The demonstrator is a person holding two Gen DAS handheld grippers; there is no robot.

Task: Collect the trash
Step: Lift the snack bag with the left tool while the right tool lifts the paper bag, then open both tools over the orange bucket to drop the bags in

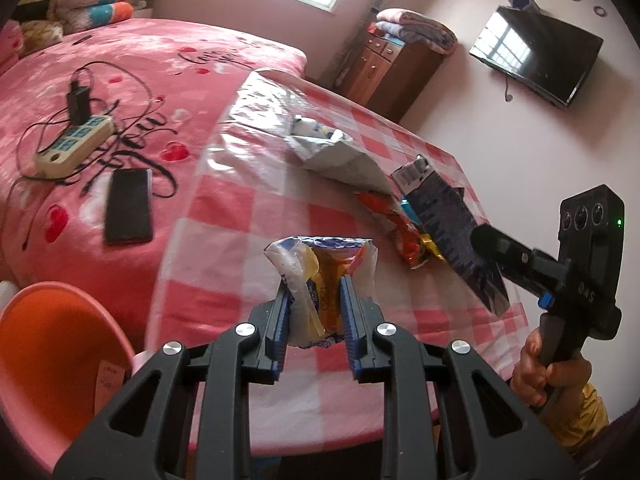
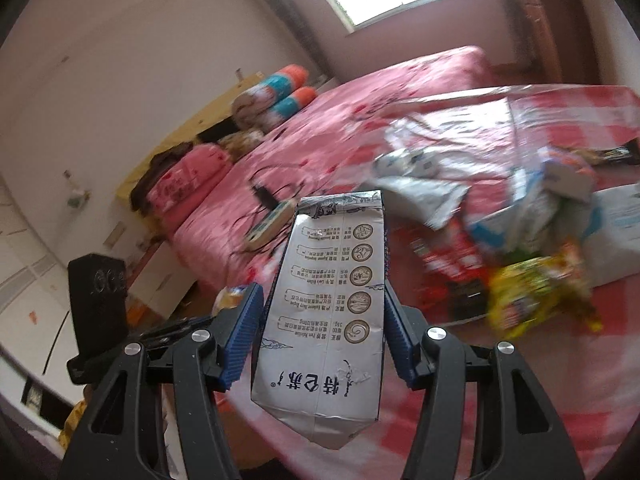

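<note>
A crumpled snack wrapper is clenched in the left tool and a milk carton in the right tool, both lifted clear of the bench, apparently for disposal.

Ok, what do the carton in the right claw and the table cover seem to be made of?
Carton: coated paperboard by the look, with a silvery printed face, sharp folds and a creased, flattened bottom end. Table cover: probably a clear glossy plastic sheet over pink checked cloth, judging by its bright glare and wrinkles.
</note>
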